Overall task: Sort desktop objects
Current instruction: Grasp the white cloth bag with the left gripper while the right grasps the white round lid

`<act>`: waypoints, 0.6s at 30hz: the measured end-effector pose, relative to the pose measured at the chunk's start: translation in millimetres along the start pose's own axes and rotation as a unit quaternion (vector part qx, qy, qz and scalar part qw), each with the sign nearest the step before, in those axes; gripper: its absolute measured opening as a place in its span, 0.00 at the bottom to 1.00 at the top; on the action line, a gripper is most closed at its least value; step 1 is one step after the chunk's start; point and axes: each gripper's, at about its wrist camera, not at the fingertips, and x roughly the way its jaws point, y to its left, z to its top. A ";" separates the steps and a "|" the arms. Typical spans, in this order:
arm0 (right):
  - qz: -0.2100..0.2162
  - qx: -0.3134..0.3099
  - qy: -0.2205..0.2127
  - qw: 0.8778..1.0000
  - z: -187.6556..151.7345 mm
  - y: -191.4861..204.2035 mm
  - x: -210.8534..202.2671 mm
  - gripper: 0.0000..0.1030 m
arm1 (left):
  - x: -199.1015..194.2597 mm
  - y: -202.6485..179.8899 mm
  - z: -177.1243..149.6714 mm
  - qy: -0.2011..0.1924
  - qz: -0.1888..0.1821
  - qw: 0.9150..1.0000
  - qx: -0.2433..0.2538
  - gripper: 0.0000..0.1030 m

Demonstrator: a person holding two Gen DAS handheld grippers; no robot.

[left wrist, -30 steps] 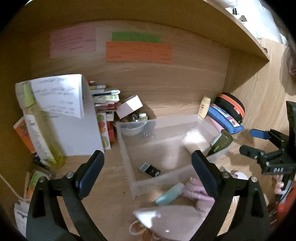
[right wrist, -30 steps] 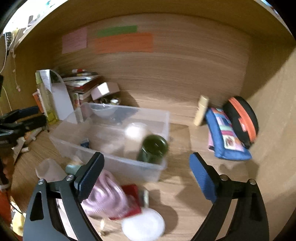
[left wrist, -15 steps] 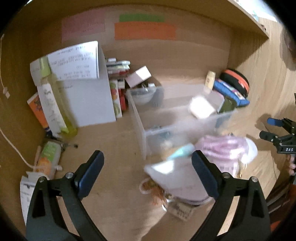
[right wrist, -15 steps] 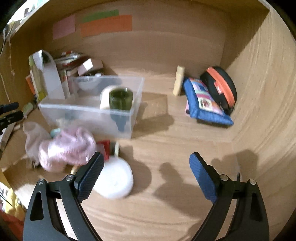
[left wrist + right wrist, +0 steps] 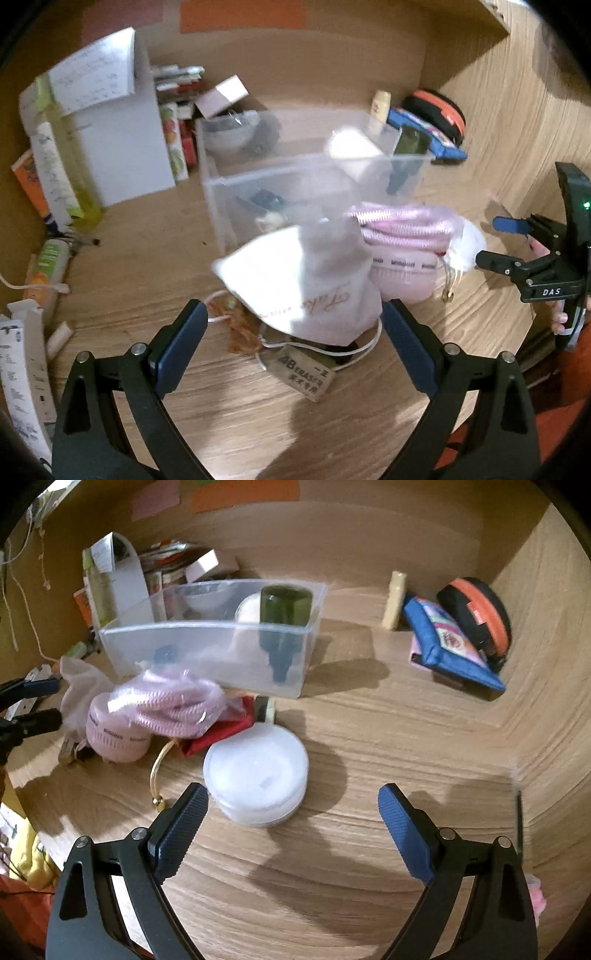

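The left wrist view shows a white drawstring cloth pouch with script lettering and a brown eraser block printed "4B ERASER" partly beneath it. The right wrist view shows little of the pouch and none of the eraser. It alone shows fully a round white lidded plastic container and a red fabric piece.

Both views show the clear rectangular plastic bin, which holds a dark green glass bottle.

The left gripper has its jaws wide and empty; the pouch lies between and just beyond the fingertips. The right gripper is likewise wide and empty; the white container lies just beyond its left finger.
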 end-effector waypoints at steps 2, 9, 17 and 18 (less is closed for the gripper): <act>0.006 -0.001 0.005 1.000 -0.8 0.8 4.3 0.90 | 10.6 -0.3 1.6 0.013 -0.003 1.000 0.000 0.94; 0.022 0.000 0.010 1.000 4.3 3.9 15.3 0.90 | 28.2 3.4 9.4 0.024 -0.029 0.999 -0.009 0.94; 0.039 0.000 0.021 0.999 12.8 9.1 27.0 0.84 | 35.7 -2.4 14.0 0.023 -0.037 0.999 0.010 0.95; 0.039 0.002 0.024 0.999 13.2 8.9 28.9 0.80 | 37.2 -2.5 15.4 0.023 -0.036 0.999 0.011 0.95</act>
